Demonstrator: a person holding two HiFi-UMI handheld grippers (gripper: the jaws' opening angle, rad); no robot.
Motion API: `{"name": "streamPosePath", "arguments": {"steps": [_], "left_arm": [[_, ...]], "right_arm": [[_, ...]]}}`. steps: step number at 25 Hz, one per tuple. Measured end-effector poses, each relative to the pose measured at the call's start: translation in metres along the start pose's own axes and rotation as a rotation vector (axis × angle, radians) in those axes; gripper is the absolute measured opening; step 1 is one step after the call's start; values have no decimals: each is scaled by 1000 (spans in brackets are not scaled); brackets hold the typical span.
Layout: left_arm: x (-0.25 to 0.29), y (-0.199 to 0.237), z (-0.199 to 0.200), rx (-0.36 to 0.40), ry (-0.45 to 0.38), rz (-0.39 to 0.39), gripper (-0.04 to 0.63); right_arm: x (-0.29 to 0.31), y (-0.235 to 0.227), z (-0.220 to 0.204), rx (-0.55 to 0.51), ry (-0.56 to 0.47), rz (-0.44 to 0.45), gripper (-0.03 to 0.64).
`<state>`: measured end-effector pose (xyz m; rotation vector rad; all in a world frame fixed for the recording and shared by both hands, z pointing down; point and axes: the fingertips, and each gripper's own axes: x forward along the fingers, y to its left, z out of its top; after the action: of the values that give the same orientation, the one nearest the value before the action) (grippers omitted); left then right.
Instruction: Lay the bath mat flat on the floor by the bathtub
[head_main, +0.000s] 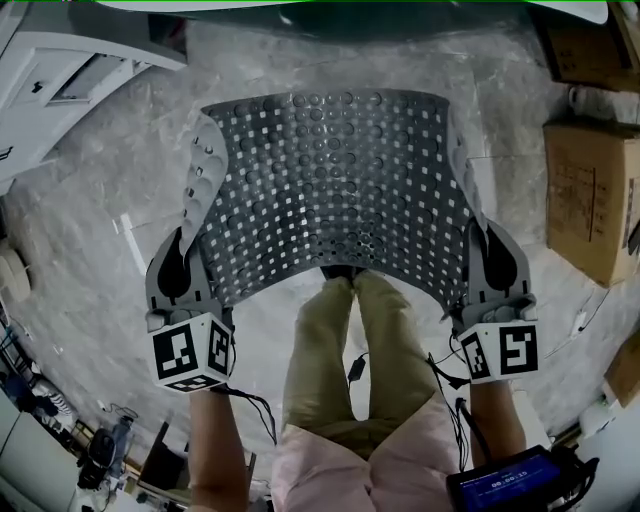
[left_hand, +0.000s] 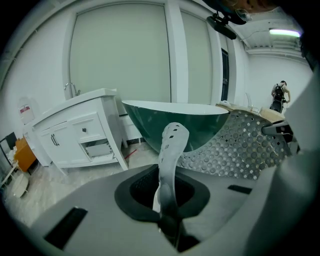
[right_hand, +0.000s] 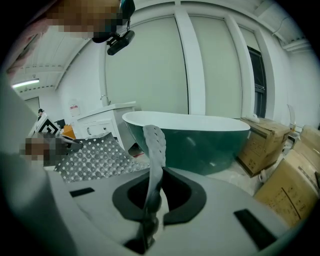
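Observation:
A grey perforated bath mat (head_main: 335, 185) hangs spread out between my two grippers, above the floor in front of the green bathtub (head_main: 350, 12). My left gripper (head_main: 183, 262) is shut on the mat's near left corner, whose edge curls up between the jaws (left_hand: 170, 150). My right gripper (head_main: 492, 262) is shut on the near right corner, where a strip of mat (right_hand: 154, 150) stands up. The tub (left_hand: 175, 122) sits straight ahead in both gripper views (right_hand: 195, 140). The mat's far edge droops toward the tub.
A white vanity cabinet (head_main: 70, 75) stands at the left (left_hand: 75, 132). Cardboard boxes (head_main: 590, 195) are stacked on the right (right_hand: 280, 165). The floor (head_main: 110, 230) is covered with crinkled plastic sheeting. The person's legs (head_main: 350, 350) stand just behind the mat's near edge.

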<state>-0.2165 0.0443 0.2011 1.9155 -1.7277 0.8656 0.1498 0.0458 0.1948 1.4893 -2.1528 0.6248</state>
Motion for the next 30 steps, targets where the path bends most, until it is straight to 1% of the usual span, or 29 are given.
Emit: {"name": "streamPosePath", "arguments": {"steps": [5, 10, 15, 22, 27, 30], "left_arm": [[23, 9, -27, 1, 17, -1, 40], [39, 18, -43, -4, 31, -9, 40], [56, 11, -66, -24, 47, -19, 40], [58, 11, -65, -14, 41, -26, 40], [50, 21, -57, -15, 31, -22, 40], [51, 16, -63, -10, 27, -23, 40]], "right_arm": [[24, 7, -26, 6, 18, 2, 28], [43, 16, -38, 12, 25, 1, 28], [57, 15, -61, 16, 37, 4, 28], [59, 17, -61, 13, 31, 0, 28], [55, 24, -51, 7, 22, -3, 28], [54, 22, -59, 11, 19, -5, 28]]}}
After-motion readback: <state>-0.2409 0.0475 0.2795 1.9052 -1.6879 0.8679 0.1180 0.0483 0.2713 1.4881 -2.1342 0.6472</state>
